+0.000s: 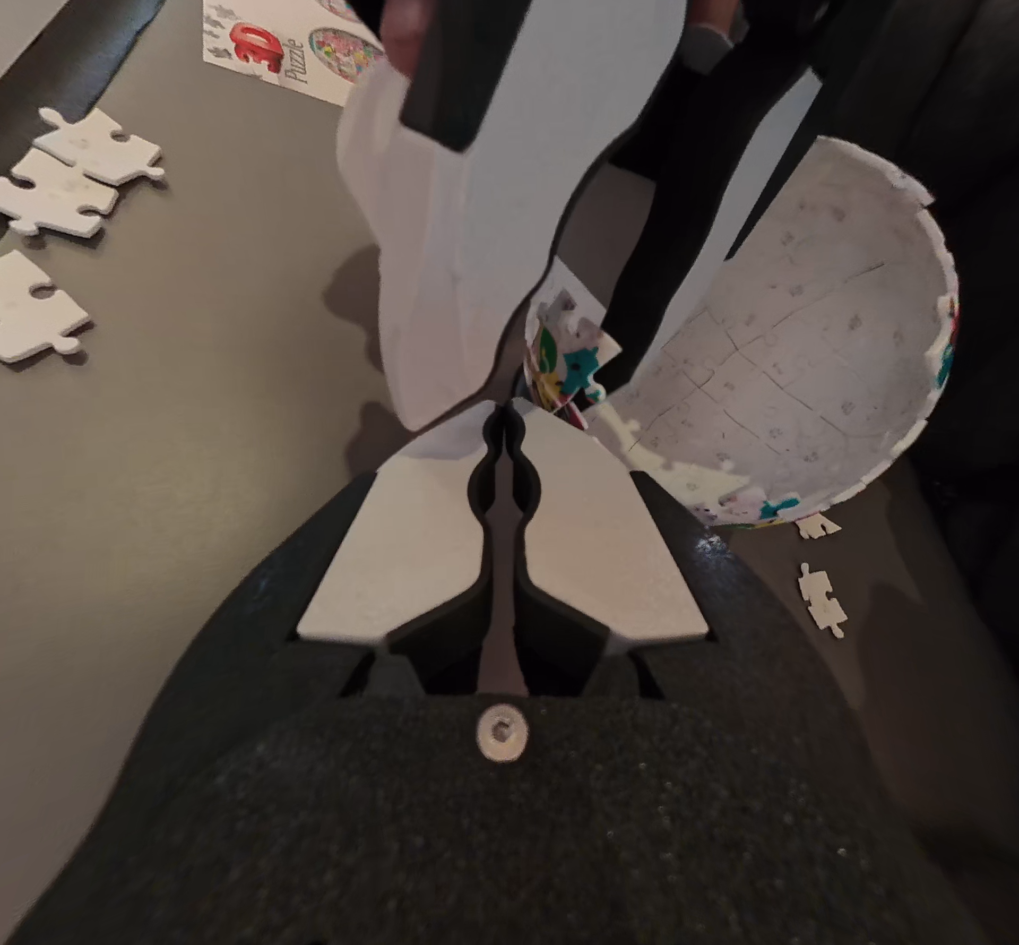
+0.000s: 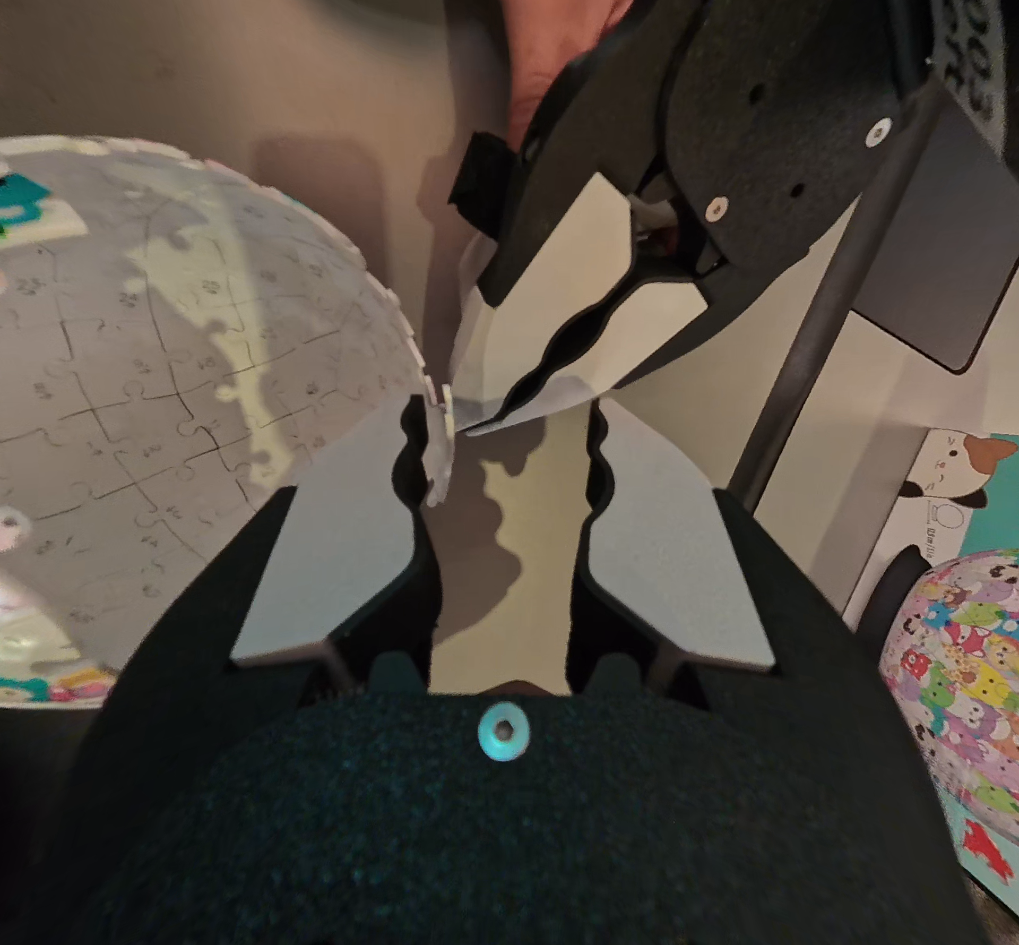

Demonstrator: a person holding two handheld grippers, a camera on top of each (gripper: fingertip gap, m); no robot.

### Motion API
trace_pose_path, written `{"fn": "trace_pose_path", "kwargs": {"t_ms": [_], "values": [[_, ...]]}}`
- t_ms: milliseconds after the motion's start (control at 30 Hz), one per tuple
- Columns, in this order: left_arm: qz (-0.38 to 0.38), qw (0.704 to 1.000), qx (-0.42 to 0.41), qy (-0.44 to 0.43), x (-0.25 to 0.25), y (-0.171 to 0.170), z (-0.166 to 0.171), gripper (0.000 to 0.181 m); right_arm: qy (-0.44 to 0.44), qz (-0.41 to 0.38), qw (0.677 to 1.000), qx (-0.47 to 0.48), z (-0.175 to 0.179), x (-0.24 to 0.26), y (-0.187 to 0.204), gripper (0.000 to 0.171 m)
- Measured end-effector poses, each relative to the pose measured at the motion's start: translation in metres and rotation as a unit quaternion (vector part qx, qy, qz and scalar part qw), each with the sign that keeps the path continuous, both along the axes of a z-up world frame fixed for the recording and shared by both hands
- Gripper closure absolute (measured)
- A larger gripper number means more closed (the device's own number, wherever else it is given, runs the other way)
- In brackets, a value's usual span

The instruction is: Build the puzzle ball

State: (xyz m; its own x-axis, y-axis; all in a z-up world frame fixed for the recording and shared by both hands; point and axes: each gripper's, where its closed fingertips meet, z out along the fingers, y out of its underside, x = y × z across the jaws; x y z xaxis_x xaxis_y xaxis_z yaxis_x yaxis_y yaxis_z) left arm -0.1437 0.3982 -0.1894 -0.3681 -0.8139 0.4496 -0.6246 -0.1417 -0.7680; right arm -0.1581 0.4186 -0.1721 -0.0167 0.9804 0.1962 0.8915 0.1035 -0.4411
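- Task thing: a white-inside, cartoon-printed half shell of curved puzzle pieces [image 1: 799,339] is seen lying open side up on the grey table top [image 1: 220,449]. Roughly half the ball is judged built.
- Rim of the shell is jagged, with tabs and gaps showing. The upper half is not yet started.
- Right gripper [image 2: 507,422]: jaws are spread and set astride a rim piece [image 2: 438,449] at the shell's edge. One finger [image 2: 353,532] is touching that piece; nothing is pinched.
- Left gripper [image 1: 503,416]: jaws are pressed together, tip just beside the shell rim and close to the right gripper's tip. No piece is seen between them; a very thin one cannot be ruled out.
- Step in hand is judged to be seating or straightening that rim piece.
- Loose flat white puzzle pieces [image 1: 82,174] are left well apart from the shell, on the side away from it past the grippers. Two small white pieces [image 1: 821,607] lie near the shell's base.
- A white printed sheet [image 1: 259,36] lies beyond the shell. A colourful picture box [image 2: 965,698] is seen on the shell's far side in the right wrist view.
- Left to do: many pieces, whole top half, closing the ball.
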Motion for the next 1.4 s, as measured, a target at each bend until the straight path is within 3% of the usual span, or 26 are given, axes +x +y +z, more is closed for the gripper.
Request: {"fn": "trace_pose_path", "kwargs": {"t_ms": [1133,1400], "values": [[-0.007,1.000,0.020,0.001,0.0014,-0.0047,-0.0027,0.181,0.000,-0.004,1.000,-0.003,-0.0016,0.0006,0.0004,0.116],[-0.004,1.000,0.008,0.002,-0.0062,-0.0029,-0.0013,0.181,-0.003,0.004,1.000,-0.003,-0.0072,-0.0016,-0.0036,0.102]]}}
